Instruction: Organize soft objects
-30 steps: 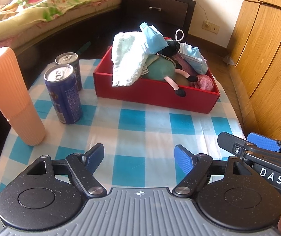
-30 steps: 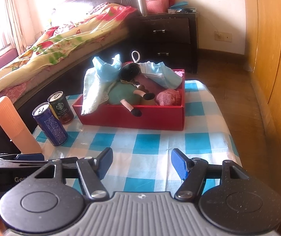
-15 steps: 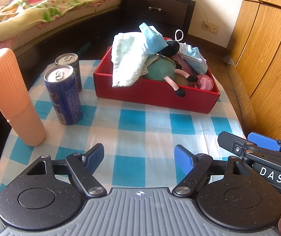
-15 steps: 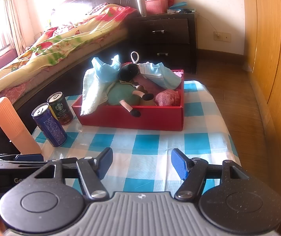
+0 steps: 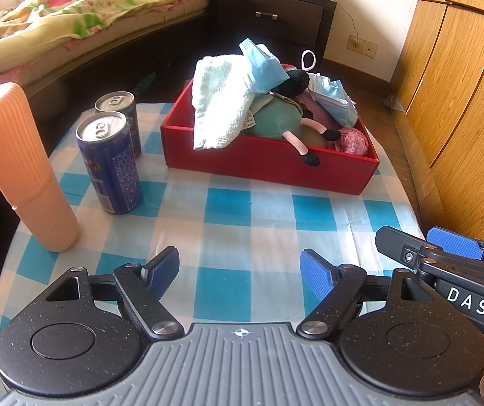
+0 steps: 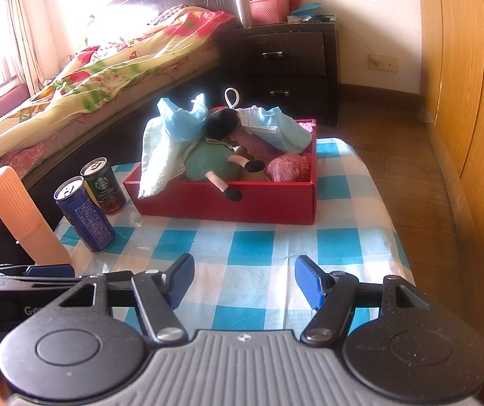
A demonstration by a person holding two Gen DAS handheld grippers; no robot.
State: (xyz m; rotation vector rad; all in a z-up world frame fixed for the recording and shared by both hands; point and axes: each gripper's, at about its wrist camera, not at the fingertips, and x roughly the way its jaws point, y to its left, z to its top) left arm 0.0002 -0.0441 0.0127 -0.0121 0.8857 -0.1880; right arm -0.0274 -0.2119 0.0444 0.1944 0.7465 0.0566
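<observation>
Right wrist view: green can (image 6: 104,186) reads Starbucks Doubleshot

Left gripper (image 5: 240,272) hangs over checked cloth (image 5: 228,209), jaws apart, nothing btwn. Red box (image 5: 269,165) ahead holds towel (image 5: 220,108), masks, plush. 2 cans (image 5: 108,162) stand left of it.

The white letters "DAS" stand on the right gripper (image 5: 458,264). The dark can (image 6: 104,186), just left of the red box (image 6: 242,199), carries the Starbucks logo; its smaller print is unreadable.
</observation>
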